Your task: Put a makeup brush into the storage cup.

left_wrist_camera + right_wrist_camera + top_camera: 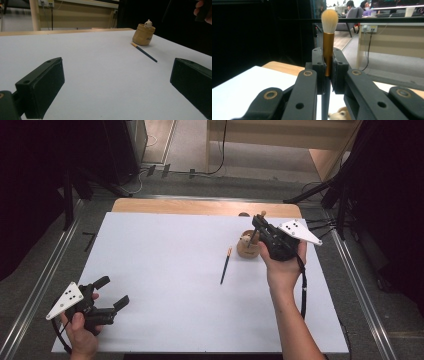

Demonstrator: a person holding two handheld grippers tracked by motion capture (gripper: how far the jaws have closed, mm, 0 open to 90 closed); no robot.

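at right of centre in the high view, our right gripper (257,226) holds a brush (328,37) upright above the small tan holder (246,248), jaws clamped on the gold ferrule just under the pale bristles. a dark pencil (225,265) lies flat on the white table (165,270) just left of the holder. at lower left our left gripper (111,292) rests with jaws wide apart, empty. we judge the brush light, stiff and slick at the ferrule; the handle offers surer purchase.

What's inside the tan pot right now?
A small white figure pokes above the rim of the tan pot. The right tool holds a brush above it. The pot's walls hide anything deeper.
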